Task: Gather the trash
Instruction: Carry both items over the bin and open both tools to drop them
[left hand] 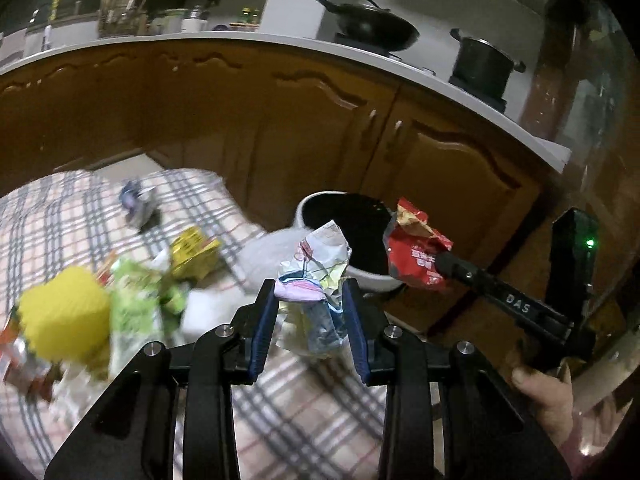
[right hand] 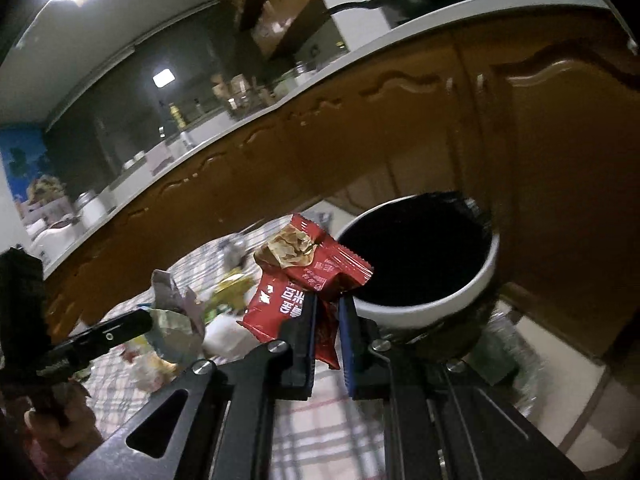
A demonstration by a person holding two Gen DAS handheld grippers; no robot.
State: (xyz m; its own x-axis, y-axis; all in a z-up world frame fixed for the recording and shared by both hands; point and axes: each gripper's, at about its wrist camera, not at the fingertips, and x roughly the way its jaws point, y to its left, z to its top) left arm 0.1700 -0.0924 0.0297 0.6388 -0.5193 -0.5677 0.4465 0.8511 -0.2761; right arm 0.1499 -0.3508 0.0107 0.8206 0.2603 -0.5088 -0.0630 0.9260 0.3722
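At the bottom of the left wrist view, the left gripper [left hand: 310,300] is clamped on a crumpled pale wrapper [left hand: 316,276], its blue pads pressing both sides of the wad. Low in the right wrist view, the right gripper [right hand: 328,308] is pinched tight on a red snack packet [right hand: 312,276], which sticks up and to the left above the jaws. In the left wrist view that same red packet hangs at centre right, just beside the pale wrapper, both held in front of the bin's mouth. A hand [left hand: 548,396] grips the right tool at lower right. Under both lies a checked cloth [left hand: 304,408], with more litter at left: a yellow box [left hand: 192,252] and blurred green and yellow wrappers [left hand: 132,312]. Just behind the held pieces stands a white bin [left hand: 372,280] lined with black, against brown cabinet doors [left hand: 280,120]. Farthest, at the top right, a wok [left hand: 372,24] and a pot [left hand: 484,60] sit on the counter.
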